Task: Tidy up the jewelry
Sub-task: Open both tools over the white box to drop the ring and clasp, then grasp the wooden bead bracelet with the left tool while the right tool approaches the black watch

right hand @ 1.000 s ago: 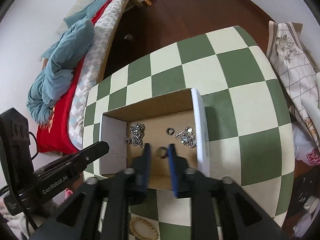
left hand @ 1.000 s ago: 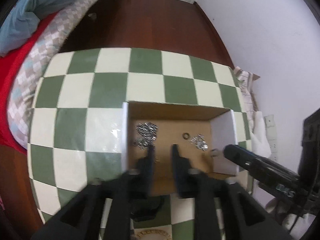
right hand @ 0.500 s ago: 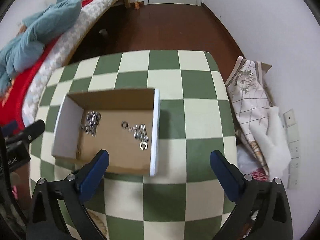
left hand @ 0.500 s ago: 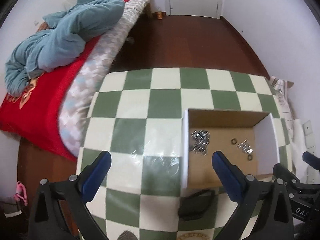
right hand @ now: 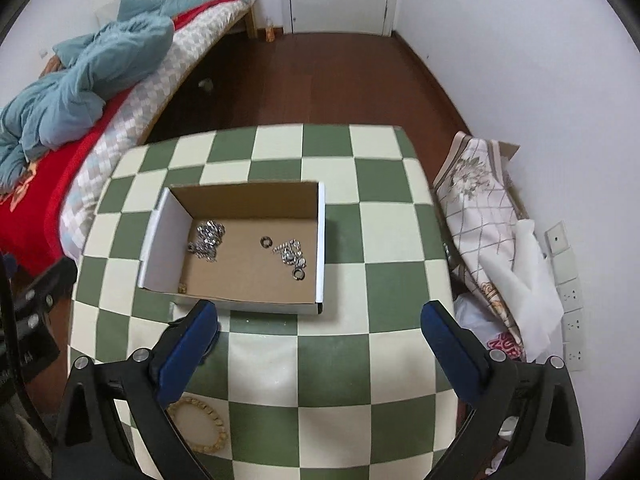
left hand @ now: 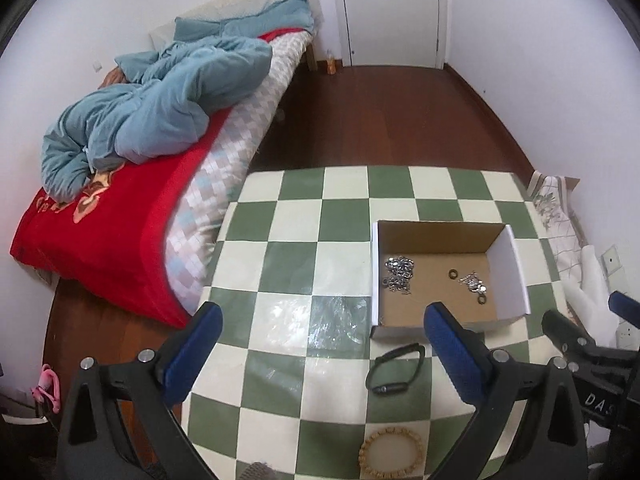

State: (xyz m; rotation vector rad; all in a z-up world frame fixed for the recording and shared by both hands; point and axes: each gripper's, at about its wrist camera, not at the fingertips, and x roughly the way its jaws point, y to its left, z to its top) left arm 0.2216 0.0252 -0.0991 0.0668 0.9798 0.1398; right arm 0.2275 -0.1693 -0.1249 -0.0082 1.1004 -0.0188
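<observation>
An open cardboard box stands on the green-and-cream checkered table. Inside lie a silver chain heap, a dark ring and a small silver cluster with another ring. In front of the box lie a black band and a beaded bracelet. My left gripper and right gripper hang above the table's near part, both wide open with nothing in them.
A bed with a red blanket and a blue duvet runs along the table's left. Dark wood floor leads to a white door. Patterned cloth and white bags lie by the right wall.
Both grippers have opened wide and drawn back and up from inside the box. The ring that was between the right fingers now lies in the box.
</observation>
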